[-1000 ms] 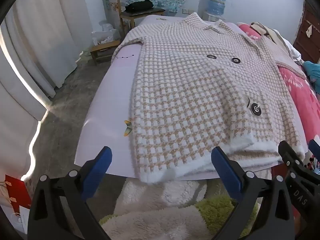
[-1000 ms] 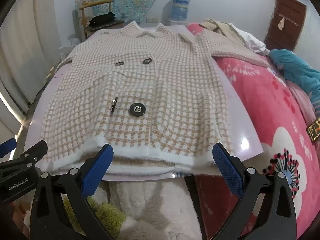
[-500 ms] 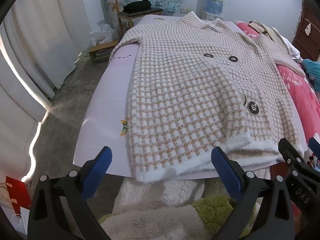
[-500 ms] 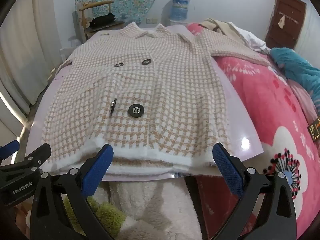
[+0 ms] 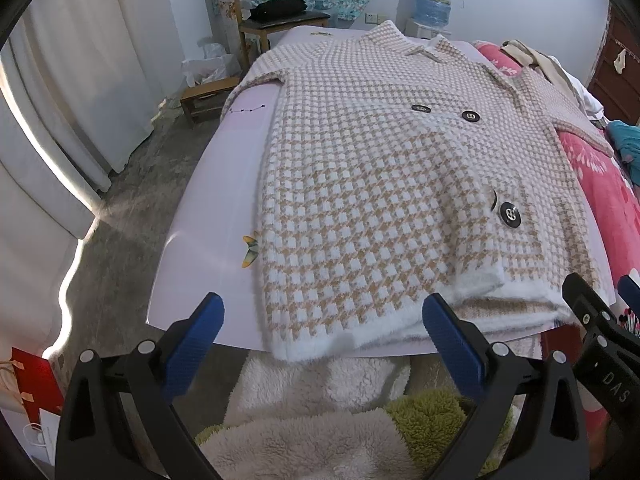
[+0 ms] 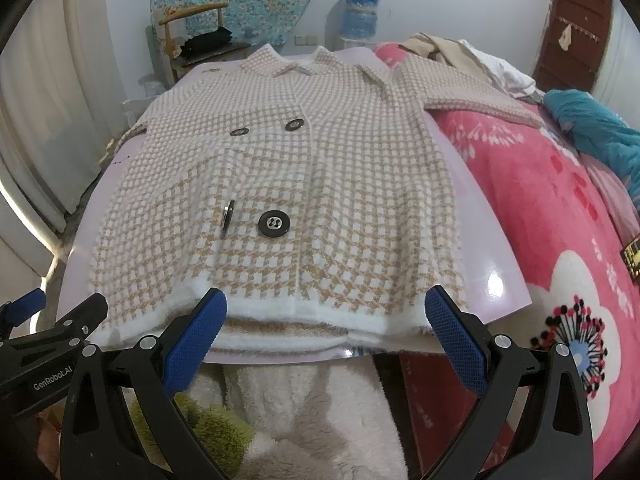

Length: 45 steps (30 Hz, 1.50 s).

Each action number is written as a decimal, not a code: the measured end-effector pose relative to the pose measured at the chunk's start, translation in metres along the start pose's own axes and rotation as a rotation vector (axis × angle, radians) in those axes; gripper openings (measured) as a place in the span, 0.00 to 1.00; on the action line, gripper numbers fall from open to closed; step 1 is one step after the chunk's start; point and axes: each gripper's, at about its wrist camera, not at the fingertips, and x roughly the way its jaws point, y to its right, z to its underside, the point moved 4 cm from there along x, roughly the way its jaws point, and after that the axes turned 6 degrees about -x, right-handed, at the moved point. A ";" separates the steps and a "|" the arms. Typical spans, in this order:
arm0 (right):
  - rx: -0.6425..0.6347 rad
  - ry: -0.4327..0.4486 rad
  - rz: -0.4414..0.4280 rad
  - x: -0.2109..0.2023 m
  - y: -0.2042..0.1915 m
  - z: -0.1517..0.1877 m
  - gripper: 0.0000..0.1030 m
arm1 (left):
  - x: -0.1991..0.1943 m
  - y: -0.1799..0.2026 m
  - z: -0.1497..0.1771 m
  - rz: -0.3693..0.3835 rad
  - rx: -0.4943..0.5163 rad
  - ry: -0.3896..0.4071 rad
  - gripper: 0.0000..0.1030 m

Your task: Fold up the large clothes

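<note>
A beige and white checked knit coat (image 5: 380, 184) (image 6: 304, 184) with black buttons lies flat, front up, on a pale lilac board (image 5: 208, 240) (image 6: 492, 264) on the bed. Its white hem faces me and overhangs the board's near edge a little. My left gripper (image 5: 322, 334) hovers open just short of the hem's left corner, touching nothing. My right gripper (image 6: 326, 326) is open too, its blue pads (image 6: 196, 334) in front of the hem's middle and right part. One sleeve (image 6: 468, 96) stretches right over the pink blanket.
A pink flowered blanket (image 6: 560, 208) covers the bed to the right, with a teal garment (image 6: 592, 128) and a heap of clothes (image 6: 472, 56) farther back. A fluffy white and green fabric (image 5: 320, 412) lies below the board's near edge. A wooden chair (image 5: 272, 20) and curtains (image 5: 80, 80) stand at the left.
Both grippers have stayed open and drifted slightly; the left view has shifted a little so the coat sits further left in it. The coat has not moved.
</note>
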 end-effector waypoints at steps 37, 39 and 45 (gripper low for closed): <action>0.005 0.000 -0.013 -0.003 -0.003 -0.003 0.93 | -0.009 -0.008 -0.007 -0.004 -0.012 0.013 0.95; 0.005 -0.001 -0.013 -0.003 -0.003 -0.003 0.93 | -0.009 -0.008 -0.007 -0.003 -0.011 0.013 0.95; 0.005 0.000 -0.014 -0.003 -0.004 -0.003 0.93 | -0.008 -0.007 -0.006 -0.003 -0.012 0.013 0.95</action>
